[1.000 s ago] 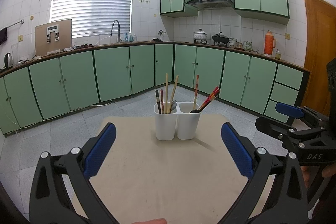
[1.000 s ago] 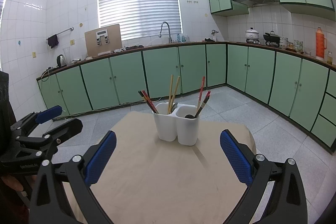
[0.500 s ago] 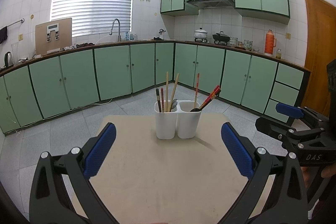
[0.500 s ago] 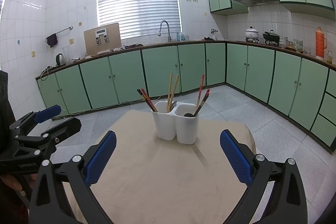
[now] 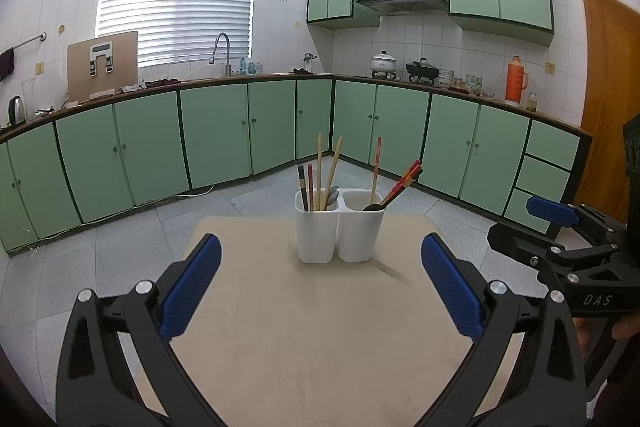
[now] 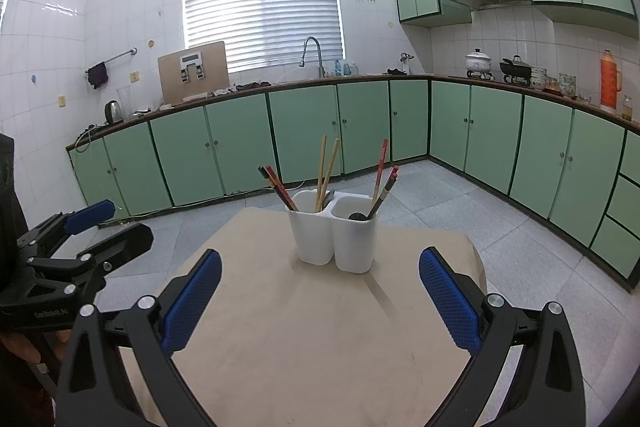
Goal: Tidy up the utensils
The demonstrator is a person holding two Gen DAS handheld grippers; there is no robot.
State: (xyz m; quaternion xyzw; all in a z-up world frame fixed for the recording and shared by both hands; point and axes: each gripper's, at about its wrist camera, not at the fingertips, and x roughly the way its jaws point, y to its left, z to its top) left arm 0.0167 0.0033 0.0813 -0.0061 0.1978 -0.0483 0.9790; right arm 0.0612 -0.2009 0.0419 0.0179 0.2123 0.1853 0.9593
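Observation:
A white two-cup utensil holder (image 5: 339,227) stands upright near the far edge of a beige table (image 5: 320,327); it also shows in the right wrist view (image 6: 334,237). The left cup holds wooden chopsticks (image 5: 328,173), dark chopsticks and a metal spoon. The right cup holds red chopsticks (image 5: 402,183) and a dark spoon. My left gripper (image 5: 320,283) is open and empty, well short of the holder. My right gripper (image 6: 320,297) is open and empty, also short of it. Each gripper shows in the other's view, the right (image 5: 560,247) and the left (image 6: 72,251).
The table (image 6: 320,339) stands in a kitchen with green cabinets (image 5: 216,135) along the far walls. A tiled floor (image 5: 120,251) surrounds the table. A wooden door (image 5: 612,87) is at the right. The counter carries a sink tap, pots and a red thermos.
Both views have shifted very slightly; the holder sits a touch higher in the frames. Both grippers stay open and empty.

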